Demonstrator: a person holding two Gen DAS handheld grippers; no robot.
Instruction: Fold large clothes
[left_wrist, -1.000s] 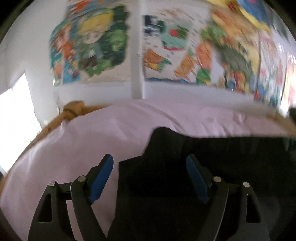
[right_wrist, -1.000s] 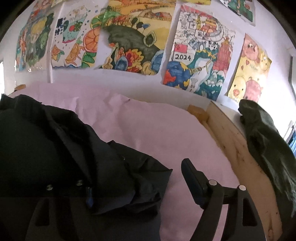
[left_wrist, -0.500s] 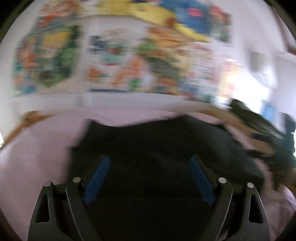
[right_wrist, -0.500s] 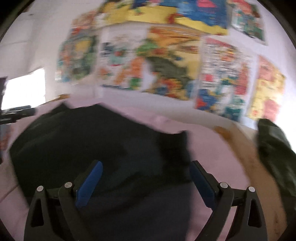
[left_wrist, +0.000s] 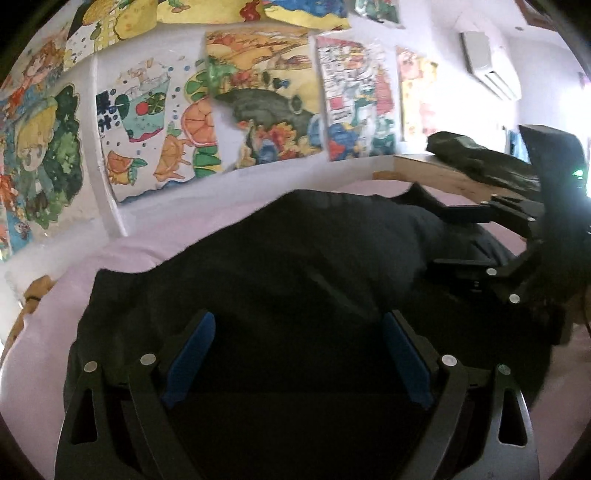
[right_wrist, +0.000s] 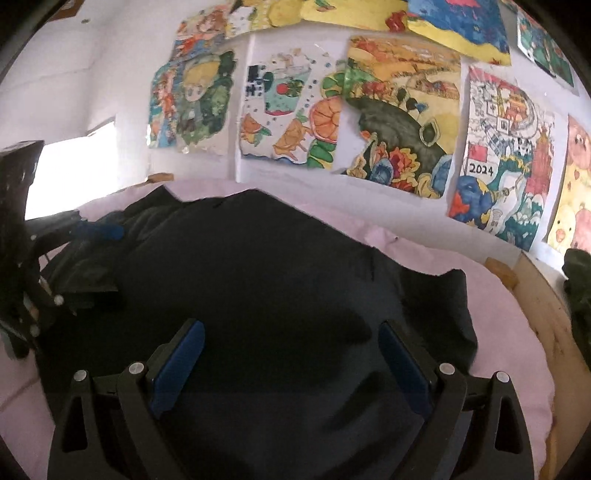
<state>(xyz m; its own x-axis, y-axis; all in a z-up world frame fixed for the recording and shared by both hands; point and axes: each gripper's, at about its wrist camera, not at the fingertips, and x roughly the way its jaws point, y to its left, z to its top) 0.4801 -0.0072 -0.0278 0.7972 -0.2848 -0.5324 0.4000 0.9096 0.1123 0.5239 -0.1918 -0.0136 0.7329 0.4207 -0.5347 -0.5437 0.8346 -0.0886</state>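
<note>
A large dark navy garment (left_wrist: 295, 266) lies spread in a rough heap on the pink sheet (left_wrist: 122, 254); it also fills the middle of the right wrist view (right_wrist: 280, 280). My left gripper (left_wrist: 297, 354) is open and empty, its blue pads wide apart just above the garment's near part. My right gripper (right_wrist: 291, 360) is open and empty too, over the garment's near edge. The right gripper shows at the right of the left wrist view (left_wrist: 517, 251), and the left one at the left of the right wrist view (right_wrist: 44, 266).
A wall of colourful drawings (right_wrist: 388, 122) stands behind the bed. A wooden bed rail (right_wrist: 543, 332) runs along the right side, with a dark green garment (right_wrist: 578, 280) lying on it. A bright window (right_wrist: 70, 166) is at the left.
The right gripper, earlier with cloth draped over its left finger, is now free of the garment. Both grippers swung toward the middle, and the garment now lies flatter across the sheet.
</note>
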